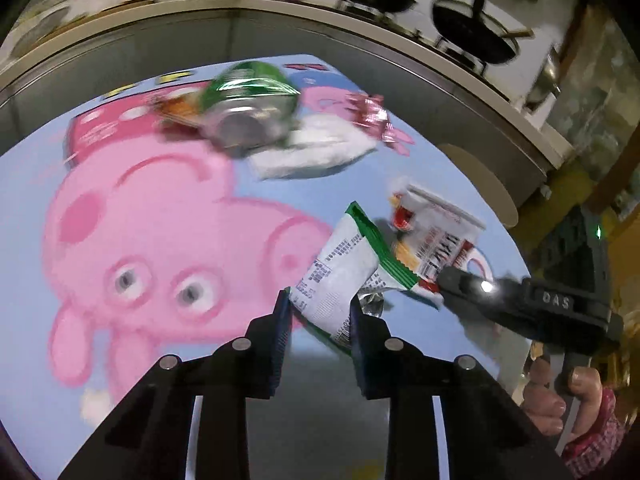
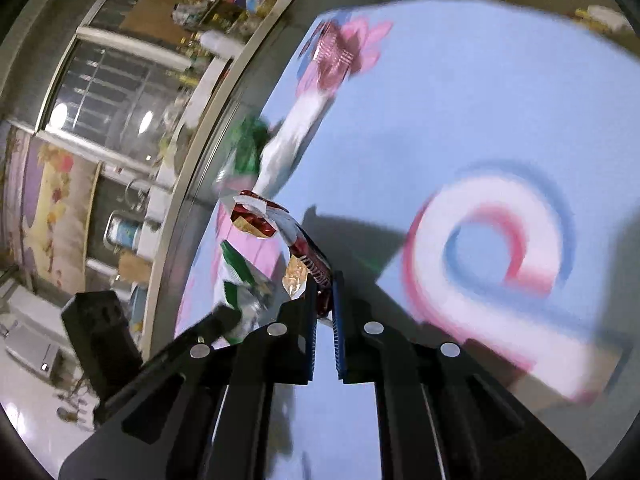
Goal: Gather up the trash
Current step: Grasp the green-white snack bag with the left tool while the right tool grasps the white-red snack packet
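Observation:
My left gripper (image 1: 320,306) is shut on a white and green snack wrapper (image 1: 344,268), held just above the blue cartoon-pig mat (image 1: 120,360). My right gripper (image 2: 323,292) is shut on a red and white wrapper (image 2: 308,252); it shows in the left wrist view (image 1: 444,280) gripping that wrapper (image 1: 436,232) beside the green one. In the right wrist view the green wrapper (image 2: 240,280) hangs at the left by my left gripper (image 2: 224,316). At the mat's far side lie a crushed green can (image 1: 248,112), a white tissue (image 1: 312,156) and a pink wrapper (image 1: 368,112).
A steel counter edge (image 1: 360,28) curves behind the mat, with black woks (image 1: 472,36) on the stove beyond. An orange wrapper (image 1: 176,108) lies left of the can. A round beige disc (image 1: 480,184) sits at the mat's right edge.

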